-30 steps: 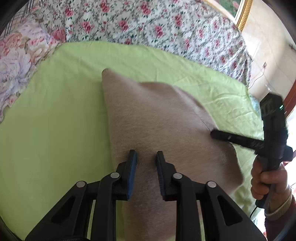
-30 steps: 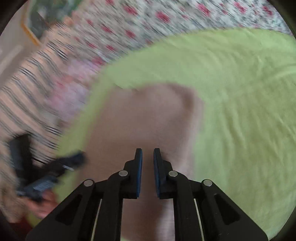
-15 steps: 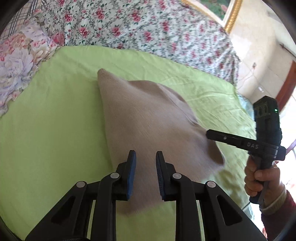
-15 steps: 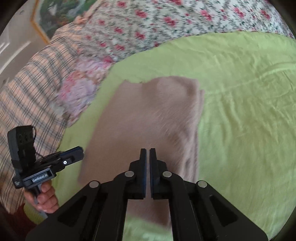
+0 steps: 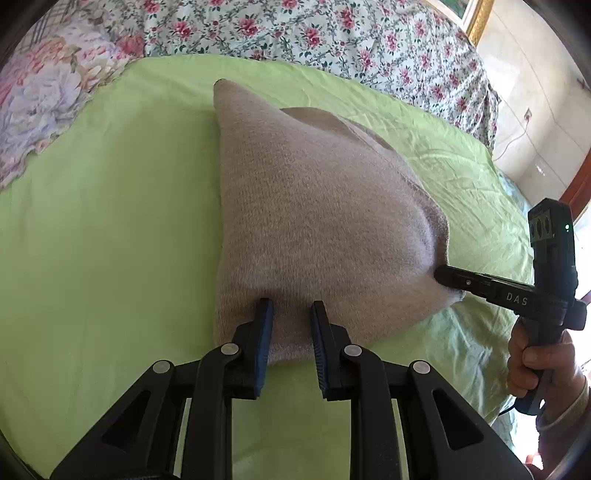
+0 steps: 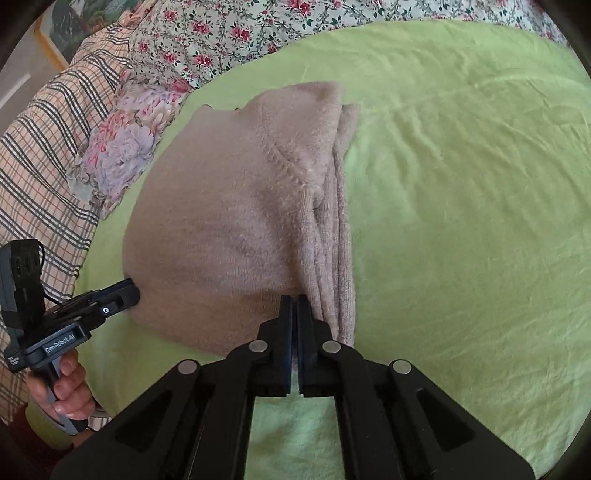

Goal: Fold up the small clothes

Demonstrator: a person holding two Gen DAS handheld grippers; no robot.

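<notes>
Nearest you, your left tongs (image 5: 289, 314) stand with a clear gap between the blue pads, straddling the near hem of the beige knitted sweater (image 5: 314, 221) without pinching it. Your right tongs (image 6: 294, 308) are pressed together almost completely; they sit at the sweater's near right corner, beside the stacked folded edges, and appear to nip a layer there, though the contact itself is hidden behind the pads.

The sweater lies on the lime-green bed sheet (image 5: 110, 221), already doubled over into a thick wedge, its layered edges running away from you along the right side and one corner pointing toward the far floral quilt (image 5: 332, 29). A plaid blanket (image 6: 48, 140) and a flowered pillow (image 6: 122, 147) sit beyond the sheet's left edge.

You seem to be midway through a fold. The next move likely calls for closing the left tongs on the hem, then carrying both near corners forward evenly, keeping the layers aligned.
</notes>
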